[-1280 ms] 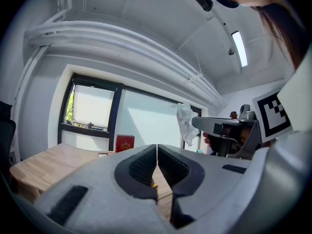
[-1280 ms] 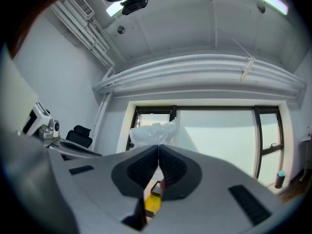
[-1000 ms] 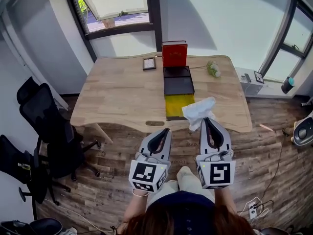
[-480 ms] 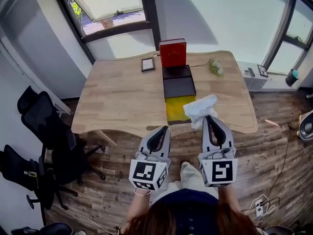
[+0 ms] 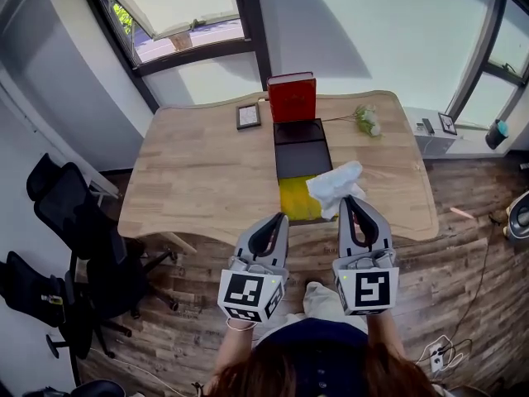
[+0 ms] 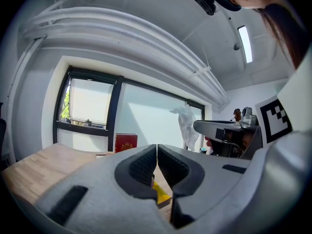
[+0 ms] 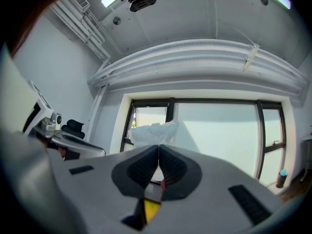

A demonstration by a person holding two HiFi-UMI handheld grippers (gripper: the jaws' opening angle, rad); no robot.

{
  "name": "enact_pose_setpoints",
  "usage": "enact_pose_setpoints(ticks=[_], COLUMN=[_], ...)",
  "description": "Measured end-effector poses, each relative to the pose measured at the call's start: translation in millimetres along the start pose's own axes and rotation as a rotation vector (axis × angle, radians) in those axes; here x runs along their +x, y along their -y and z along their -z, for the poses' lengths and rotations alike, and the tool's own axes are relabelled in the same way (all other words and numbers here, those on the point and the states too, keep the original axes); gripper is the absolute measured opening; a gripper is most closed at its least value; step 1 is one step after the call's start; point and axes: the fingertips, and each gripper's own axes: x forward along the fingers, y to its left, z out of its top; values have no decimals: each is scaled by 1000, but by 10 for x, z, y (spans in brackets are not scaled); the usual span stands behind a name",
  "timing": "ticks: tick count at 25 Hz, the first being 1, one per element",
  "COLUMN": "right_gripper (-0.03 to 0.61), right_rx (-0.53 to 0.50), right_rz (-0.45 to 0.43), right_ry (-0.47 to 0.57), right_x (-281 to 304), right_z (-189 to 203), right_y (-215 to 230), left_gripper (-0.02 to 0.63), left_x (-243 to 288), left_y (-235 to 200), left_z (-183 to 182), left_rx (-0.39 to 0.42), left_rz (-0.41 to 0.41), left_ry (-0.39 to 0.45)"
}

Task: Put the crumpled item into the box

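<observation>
My right gripper (image 5: 352, 202) is shut on a white crumpled item (image 5: 335, 186), which sticks up from its fingertips. In the head view the item hangs over the right edge of the box's yellow near end (image 5: 296, 200). The long box (image 5: 302, 149) lies on the wooden table (image 5: 198, 172), with dark compartments and a red lid (image 5: 292, 98) upright at the far end. My left gripper (image 5: 278, 219) is shut with nothing in it, near the table's front edge. From the right gripper (image 7: 159, 148) the crumpled item (image 7: 153, 132) shows above the jaws. The left gripper view shows its shut tips (image 6: 157, 146) and the crumpled item (image 6: 185, 126).
A small picture frame (image 5: 248, 116) lies left of the red lid. A sprig of pale flowers (image 5: 366, 121) lies to its right. Black office chairs (image 5: 70, 222) stand on the wood floor at the left. Windows run behind the table.
Both grippers have come forward to the table's front edge. The crumpled item, still held in the right gripper, now hangs at the box's yellow near end.
</observation>
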Motion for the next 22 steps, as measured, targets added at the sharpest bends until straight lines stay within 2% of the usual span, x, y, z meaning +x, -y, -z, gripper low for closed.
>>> enact_pose_setpoints(ticks=[22], right_gripper=[26], right_rx=[-28], right_rz=[-90], right_ry=[-144], right_x=[697], right_z=[700], right_y=[95], left_gripper=[29], left_x=[587], left_y=[-339], left_z=[66], left_rx=[-25], left_rz=[-52], left_ry=[-26])
